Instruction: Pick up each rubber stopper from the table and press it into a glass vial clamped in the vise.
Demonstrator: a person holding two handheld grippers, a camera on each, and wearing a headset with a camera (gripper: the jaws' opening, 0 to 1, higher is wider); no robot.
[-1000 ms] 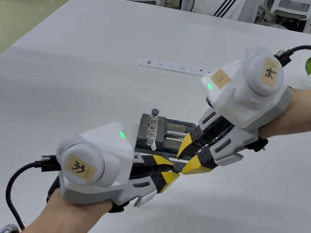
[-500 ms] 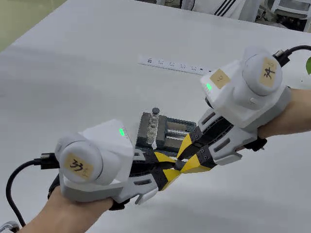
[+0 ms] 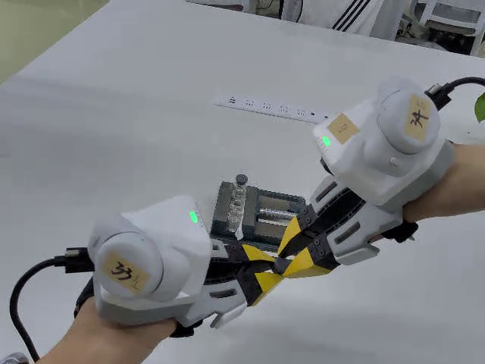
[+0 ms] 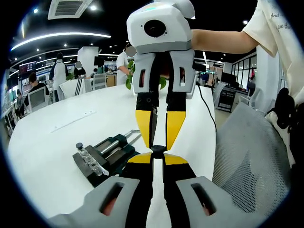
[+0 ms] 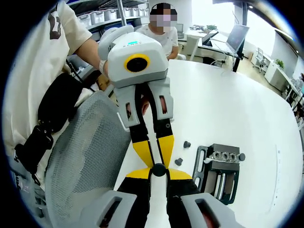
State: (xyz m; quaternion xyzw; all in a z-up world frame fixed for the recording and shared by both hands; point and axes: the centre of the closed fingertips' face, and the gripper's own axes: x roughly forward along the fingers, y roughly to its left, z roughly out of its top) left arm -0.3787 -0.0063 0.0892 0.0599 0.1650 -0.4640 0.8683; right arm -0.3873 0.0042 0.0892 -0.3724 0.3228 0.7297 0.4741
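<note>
Rubber stopper (image 5: 158,169): small, dark, round, off the table, right at the spot where both sets of yellow jaw tips meet nose to nose. Right gripper (image 5: 159,175) has its jaws pulled in tight on the stopper, w/ only a thin slit btwn them further back. Left gripper (image 4: 157,156) comes at it from the opposite side, w/ its jaws also drawn in to a narrow V and the tips on the same stopper. Both pinch it; can't tell which one carries the load.

Two more loose stoppers (image 5: 187,143) lie on the table just past the right gripper's tips, off to the vise side, btwn tips and vise; one (image 5: 178,161) sits nearer the tips than the other.

Vise (image 5: 216,183): dark, flat on the table, near the joined tips but not touching, ahead of them in the head view. It clamps a row of clear glass vials (image 5: 223,155); the end vial farthest from the grippers has a dark stopper (image 3: 241,180) in it, the rest look open.

Well beyond the vise is a white power strip (image 3: 269,108) on the white table (image 3: 114,114). A grey mesh chair back (image 5: 85,161) stands behind the left gripper.
</note>
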